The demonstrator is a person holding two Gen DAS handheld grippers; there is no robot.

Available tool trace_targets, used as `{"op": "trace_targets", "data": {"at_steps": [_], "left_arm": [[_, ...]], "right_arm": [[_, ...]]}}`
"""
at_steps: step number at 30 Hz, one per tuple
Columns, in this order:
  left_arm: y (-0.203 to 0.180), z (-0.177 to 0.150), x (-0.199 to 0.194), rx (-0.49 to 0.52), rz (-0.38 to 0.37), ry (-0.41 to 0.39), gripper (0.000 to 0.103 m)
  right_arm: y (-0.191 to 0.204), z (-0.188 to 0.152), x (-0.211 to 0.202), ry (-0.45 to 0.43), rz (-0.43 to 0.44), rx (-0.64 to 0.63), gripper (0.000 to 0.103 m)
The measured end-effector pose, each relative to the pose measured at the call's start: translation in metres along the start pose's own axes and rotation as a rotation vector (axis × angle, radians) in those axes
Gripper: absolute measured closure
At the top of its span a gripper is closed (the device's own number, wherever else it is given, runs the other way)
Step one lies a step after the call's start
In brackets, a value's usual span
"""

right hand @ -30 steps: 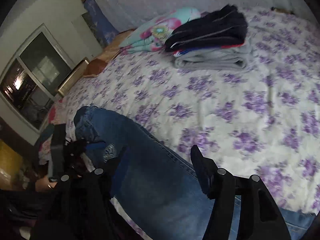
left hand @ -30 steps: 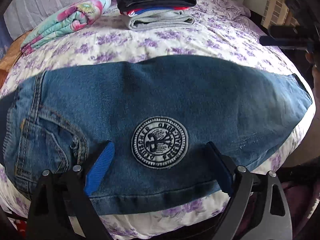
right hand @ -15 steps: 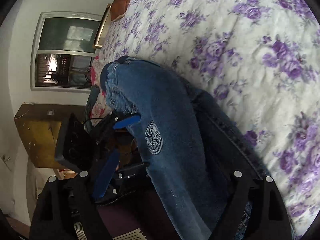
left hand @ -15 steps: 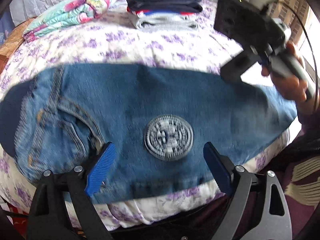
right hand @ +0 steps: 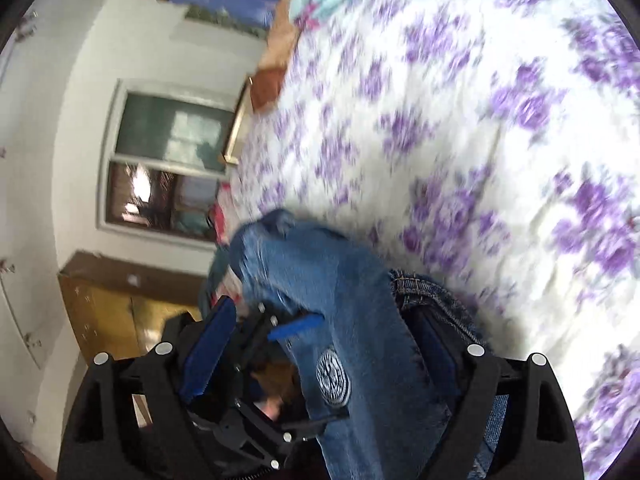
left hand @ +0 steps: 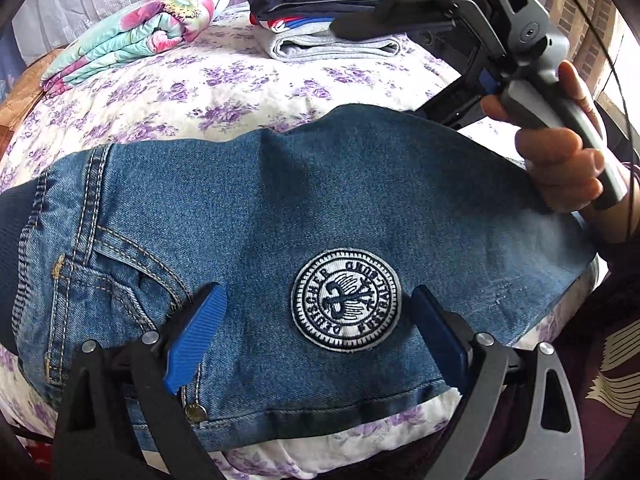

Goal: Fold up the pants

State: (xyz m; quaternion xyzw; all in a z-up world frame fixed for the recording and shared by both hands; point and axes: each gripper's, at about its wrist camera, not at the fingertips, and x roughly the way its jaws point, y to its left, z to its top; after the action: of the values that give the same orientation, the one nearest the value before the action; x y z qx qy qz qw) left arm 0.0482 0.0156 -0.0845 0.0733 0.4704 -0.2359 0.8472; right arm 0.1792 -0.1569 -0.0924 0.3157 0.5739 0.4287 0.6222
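Jeans (left hand: 320, 208) across bed (left hand: 240, 92); folded clothes (left hand: 328, 36) behind, blanket (left hand: 136, 36) left.

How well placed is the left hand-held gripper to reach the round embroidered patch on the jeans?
Probably well placed: the left hand-held gripper is open, its blue fingers flank the round embroidered patch on the jeans, and nothing lies between.

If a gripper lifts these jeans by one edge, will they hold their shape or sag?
The jeans would likely sag: the denim already rumples into a ridge on the bedspread. Thick seams and the embroidered patch suggest some weight, so they probably drape heavily. Slipping seems unlikely, given the coarse weave.
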Motion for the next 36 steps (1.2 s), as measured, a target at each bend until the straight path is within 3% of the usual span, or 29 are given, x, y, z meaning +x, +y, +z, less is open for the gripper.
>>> {"op": "trace_targets", "data": {"at_steps": [3,5,7,9,10,14,16,17,18,20,22,23,26,29,31,33,36], "left_arm": [[0.000,-0.002,0.000,0.008,-0.004,0.000,0.013],[0.001,-0.003,0.000,0.007,-0.012,-0.001,0.013],[0.001,-0.004,0.000,0.008,-0.011,-0.005,0.013],[0.001,-0.004,-0.001,0.008,-0.013,-0.005,0.013],[0.004,-0.001,0.000,0.007,-0.016,-0.004,0.013],[0.004,-0.004,-0.005,0.006,-0.027,-0.003,0.013],[0.003,-0.006,-0.005,0.013,-0.017,-0.005,0.013],[0.002,-0.007,-0.005,0.019,-0.010,-0.007,0.013],[0.002,-0.008,-0.005,0.021,-0.006,-0.009,0.013],[0.005,-0.011,-0.007,0.015,-0.006,-0.009,0.013],[0.009,-0.013,-0.012,0.004,-0.027,-0.011,0.014],[0.010,-0.013,-0.015,0.004,-0.033,-0.010,0.014],[0.011,-0.009,-0.021,0.011,-0.038,-0.001,0.014],[0.012,-0.003,-0.031,0.020,0.018,-0.025,0.014],[0.018,-0.001,-0.039,0.008,0.051,-0.045,0.014],[0.028,-0.003,-0.038,-0.026,0.110,-0.035,0.014],[0.042,-0.012,-0.031,-0.078,0.107,-0.016,0.014]], "right_arm": [[-0.006,0.000,-0.018,-0.073,-0.025,0.000,0.027],[0.002,0.001,-0.045,-0.219,-0.090,-0.064,0.029],[0.002,0.005,-0.070,-0.301,-0.060,-0.030,0.028],[0.012,0.008,-0.072,-0.244,-0.080,-0.018,0.027],[0.016,0.006,-0.069,-0.190,-0.051,-0.017,0.027],[0.037,-0.006,-0.034,-0.031,-0.035,-0.052,0.027],[0.030,-0.011,-0.014,0.016,-0.120,-0.008,0.030],[0.019,-0.008,-0.008,0.000,-0.208,0.025,0.035],[0.003,-0.012,-0.006,-0.017,-0.239,0.074,0.047],[-0.027,-0.017,-0.008,-0.036,-0.219,0.168,0.069],[-0.028,-0.023,-0.013,-0.007,-0.165,0.177,0.058],[-0.021,-0.024,-0.018,0.012,-0.138,0.157,0.043],[0.005,-0.016,-0.051,-0.093,-0.180,0.063,0.009],[0.004,0.000,-0.062,-0.118,-0.250,0.062,0.008],[-0.003,0.005,-0.053,-0.041,-0.270,0.076,0.008],[-0.009,0.002,-0.033,0.065,-0.224,0.099,0.013],[-0.008,0.002,-0.006,0.150,-0.214,0.077,0.014]]}}
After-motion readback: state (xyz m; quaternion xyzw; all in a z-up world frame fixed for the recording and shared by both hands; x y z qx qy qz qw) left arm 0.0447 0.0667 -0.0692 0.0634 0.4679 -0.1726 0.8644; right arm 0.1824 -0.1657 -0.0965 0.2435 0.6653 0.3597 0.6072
